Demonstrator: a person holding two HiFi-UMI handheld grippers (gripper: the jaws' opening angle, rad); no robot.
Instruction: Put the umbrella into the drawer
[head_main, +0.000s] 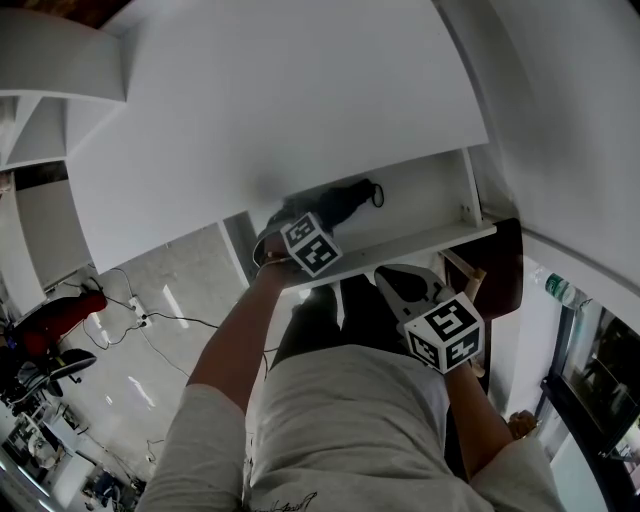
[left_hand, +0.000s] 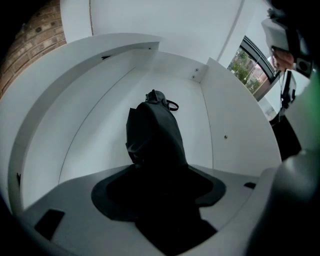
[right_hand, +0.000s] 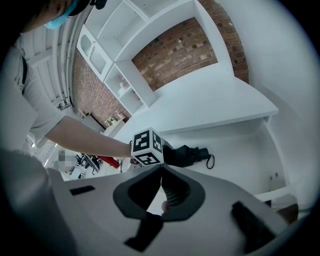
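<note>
The black umbrella (head_main: 338, 203) is inside the open white drawer (head_main: 430, 200), under the counter (head_main: 280, 100). The left gripper (head_main: 295, 222) reaches into the drawer, and its jaws are shut tight on the umbrella. The left gripper view shows the umbrella close up, pointing at the drawer's back wall. The right gripper (head_main: 392, 283) is outside the drawer, near its front edge. Its own view shows its jaws pressed together with nothing in them. Only the head view shows the floor (head_main: 150, 340) below.
</note>
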